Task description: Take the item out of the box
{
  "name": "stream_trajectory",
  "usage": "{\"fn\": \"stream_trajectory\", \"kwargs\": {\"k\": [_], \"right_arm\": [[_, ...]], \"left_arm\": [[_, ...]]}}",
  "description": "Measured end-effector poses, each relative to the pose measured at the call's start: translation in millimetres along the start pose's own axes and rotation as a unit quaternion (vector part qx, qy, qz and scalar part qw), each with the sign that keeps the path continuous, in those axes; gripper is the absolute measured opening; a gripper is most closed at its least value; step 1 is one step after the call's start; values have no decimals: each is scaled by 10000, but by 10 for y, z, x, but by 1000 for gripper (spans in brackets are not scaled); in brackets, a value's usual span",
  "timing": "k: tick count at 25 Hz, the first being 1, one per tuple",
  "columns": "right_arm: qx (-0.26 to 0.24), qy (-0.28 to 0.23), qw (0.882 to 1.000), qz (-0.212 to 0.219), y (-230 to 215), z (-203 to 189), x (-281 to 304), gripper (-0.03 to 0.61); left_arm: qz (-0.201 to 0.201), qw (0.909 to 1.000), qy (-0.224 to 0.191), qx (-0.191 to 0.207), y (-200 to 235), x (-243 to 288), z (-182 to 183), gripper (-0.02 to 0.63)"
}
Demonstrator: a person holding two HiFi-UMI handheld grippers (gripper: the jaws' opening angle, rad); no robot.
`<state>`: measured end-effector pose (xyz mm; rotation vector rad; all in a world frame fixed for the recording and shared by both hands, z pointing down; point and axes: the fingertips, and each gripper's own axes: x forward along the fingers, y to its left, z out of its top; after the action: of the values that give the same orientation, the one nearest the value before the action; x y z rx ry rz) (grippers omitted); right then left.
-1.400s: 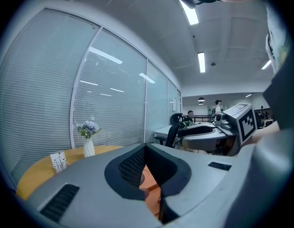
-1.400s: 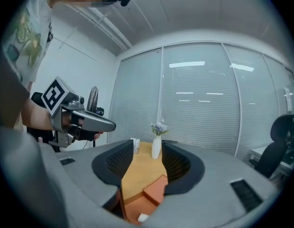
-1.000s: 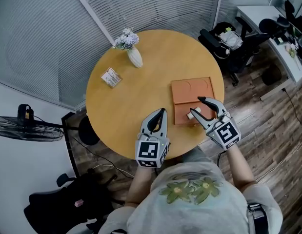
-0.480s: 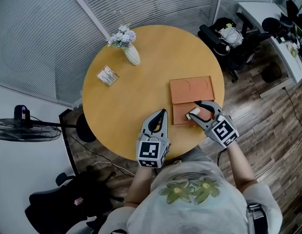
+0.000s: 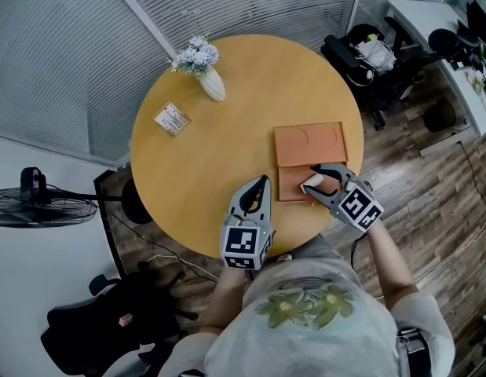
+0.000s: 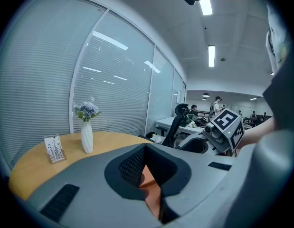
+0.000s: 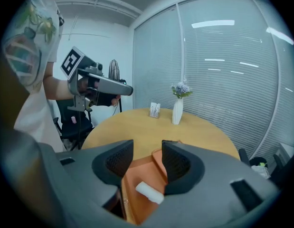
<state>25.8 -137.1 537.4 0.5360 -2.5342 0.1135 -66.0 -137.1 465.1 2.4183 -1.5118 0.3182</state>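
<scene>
Box [image 5: 309,141] nr table [image 5: 219,148] edge | R gripper [image 7: 147,150] fingers [image 7: 179,163] apart over item [image 7: 147,192]

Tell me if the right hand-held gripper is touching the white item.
Cannot tell: in the right gripper view the white item meets one open jaw's outline; depth unclear.

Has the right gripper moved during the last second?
Yes. Against the orange box, the right gripper has slid a little left, further over the box, and its jaws stand closer together, the white item between them.
</scene>
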Motion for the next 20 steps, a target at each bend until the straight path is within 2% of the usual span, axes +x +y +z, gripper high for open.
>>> {"fn": "stream_trajectory", "kwargs": {"k": [6, 20], "right_arm": [[-406, 496, 9976, 262, 24, -218, 120, 195], [-805, 1223, 9854, 866, 21, -660, 368, 195]], "left_arm": [[19, 9999, 94, -42, 7, 69, -71, 3], [26, 9994, 311, -118, 3, 222, -203, 3]]}}
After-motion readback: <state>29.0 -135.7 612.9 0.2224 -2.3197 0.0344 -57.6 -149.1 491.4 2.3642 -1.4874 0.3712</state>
